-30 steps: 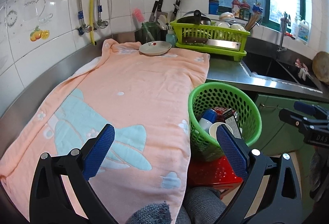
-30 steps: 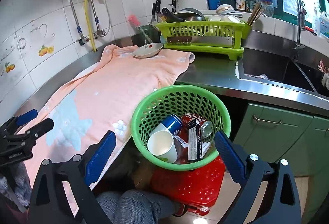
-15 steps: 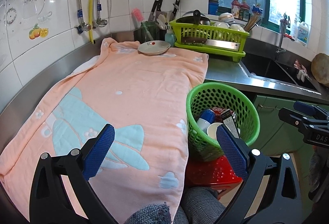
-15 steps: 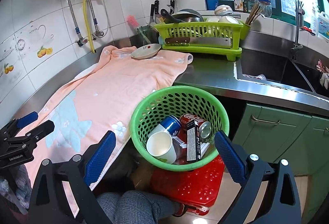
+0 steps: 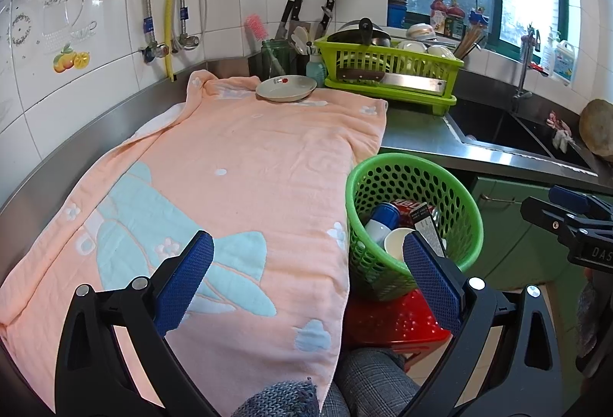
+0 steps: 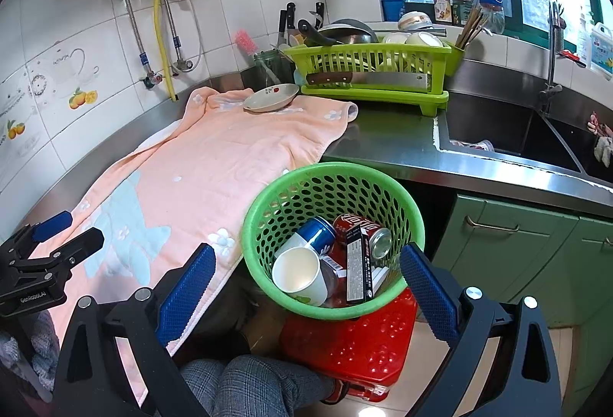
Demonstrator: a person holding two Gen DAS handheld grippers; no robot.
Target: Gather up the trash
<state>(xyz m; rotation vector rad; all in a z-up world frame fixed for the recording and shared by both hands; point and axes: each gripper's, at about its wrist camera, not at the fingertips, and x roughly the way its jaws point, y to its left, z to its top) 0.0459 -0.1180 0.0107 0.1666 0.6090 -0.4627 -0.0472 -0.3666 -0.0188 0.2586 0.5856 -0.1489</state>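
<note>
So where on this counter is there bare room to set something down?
The peach towel is bare up to the saucer. A steel strip lies free between dish rack and sink. The green basket is crowded.

Home kitchen: steel counter (image 6: 390, 145) with sink (image 6: 494, 125) and tap (image 6: 551, 45), green dish rack (image 6: 367, 72) of bowls at the counter's back edge, knives (image 5: 291, 14) in the tiled corner, green cabinets (image 6: 517, 244) below.

Green basket (image 6: 415, 225) on red stool (image 6: 356, 344), holding paper cup (image 6: 297, 273), two cans, dark carton. Right gripper (image 6: 306, 277) empty, jaws wide. Plate (image 6: 271, 97) on peach towel (image 6: 214, 164).
</note>
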